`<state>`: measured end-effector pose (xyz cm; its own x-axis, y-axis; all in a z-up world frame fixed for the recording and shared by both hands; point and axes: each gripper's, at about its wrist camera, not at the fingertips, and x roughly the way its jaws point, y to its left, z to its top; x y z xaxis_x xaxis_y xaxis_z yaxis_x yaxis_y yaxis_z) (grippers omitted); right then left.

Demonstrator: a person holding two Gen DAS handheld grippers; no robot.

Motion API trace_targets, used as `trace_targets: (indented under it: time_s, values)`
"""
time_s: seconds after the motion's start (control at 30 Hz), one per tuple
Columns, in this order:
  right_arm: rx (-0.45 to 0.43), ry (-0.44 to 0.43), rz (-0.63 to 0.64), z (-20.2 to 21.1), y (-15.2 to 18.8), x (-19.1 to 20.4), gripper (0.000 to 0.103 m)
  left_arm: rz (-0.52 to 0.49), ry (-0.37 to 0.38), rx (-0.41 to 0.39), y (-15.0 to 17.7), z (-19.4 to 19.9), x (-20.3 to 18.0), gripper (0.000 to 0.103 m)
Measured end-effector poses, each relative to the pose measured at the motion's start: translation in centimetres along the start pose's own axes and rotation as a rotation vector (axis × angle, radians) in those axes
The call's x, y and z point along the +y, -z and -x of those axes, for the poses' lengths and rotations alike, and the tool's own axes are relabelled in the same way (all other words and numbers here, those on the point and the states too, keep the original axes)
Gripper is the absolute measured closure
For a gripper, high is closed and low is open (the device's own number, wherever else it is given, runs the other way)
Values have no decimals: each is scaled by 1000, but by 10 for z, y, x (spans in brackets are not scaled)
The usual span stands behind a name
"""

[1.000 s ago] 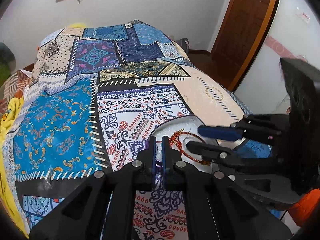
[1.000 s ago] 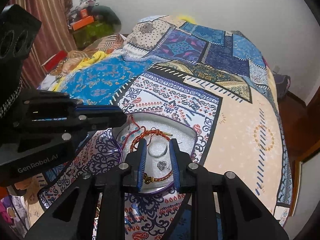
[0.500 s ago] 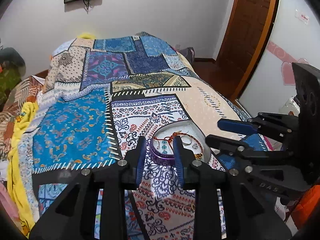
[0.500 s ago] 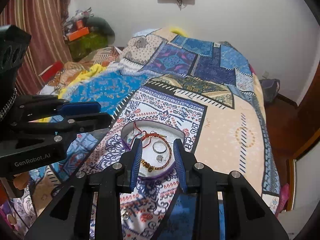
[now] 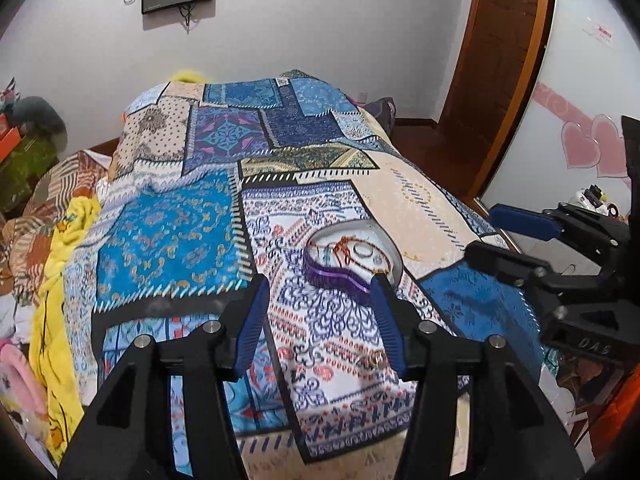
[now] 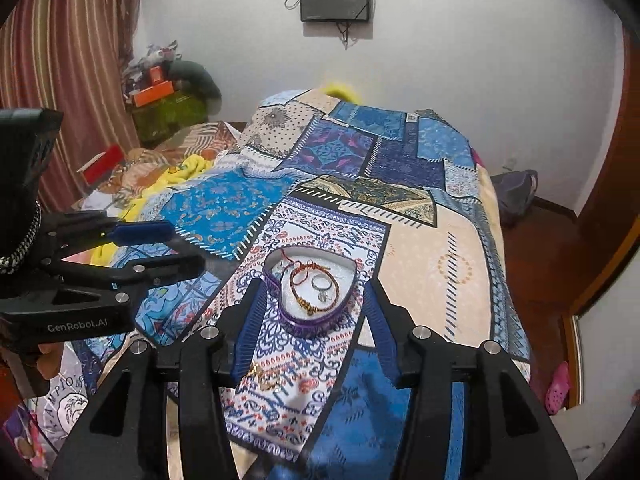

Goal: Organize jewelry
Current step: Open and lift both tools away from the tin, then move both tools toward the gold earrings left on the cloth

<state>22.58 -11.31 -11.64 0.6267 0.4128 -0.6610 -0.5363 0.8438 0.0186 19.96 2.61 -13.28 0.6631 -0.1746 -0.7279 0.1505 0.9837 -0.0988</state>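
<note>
Heart-shaped box (image 6: pixel 310 325) (bracelets, ring inside)

Both wrist views look down bed (image 5: pixel 168 240), near, sharing heart-shaped tray (image 6: pixel 280 304).

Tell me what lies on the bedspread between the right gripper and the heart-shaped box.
In the right wrist view, a small gold jewelry piece lies on the bedspread between the right gripper and heart-shaped box; otherwise only fabric.

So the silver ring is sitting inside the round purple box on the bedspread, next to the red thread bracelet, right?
Not quite: the purple box is heart-shaped, not round, as the right wrist view shows. The silver ring does sit inside it on the bedspread, next to the red thread bracelet.
</note>
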Motion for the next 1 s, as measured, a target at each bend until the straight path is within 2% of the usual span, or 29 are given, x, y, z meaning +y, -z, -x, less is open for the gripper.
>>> trace_targets:
  time_s: [0.17,0.43,0.63,0.9,1.0]
  values:
    - [19,10,-17,2,13,-2,57,6,4,46,17,-3,0,52]
    - [108,0,-48,-14,46,-4,57,-15,53,150,50,-27,-13,52]
    - [155,-5,-70,-21,64,-10,57,-84,97,220,62,-50,-32,52]
    - [190,-20,-99,-26,77,-21,57,-113,121,249,61,-73,-39,52]
    - [199,-31,-99,-27,80,-22,57,-138,124,233,60,-76,-42,52]
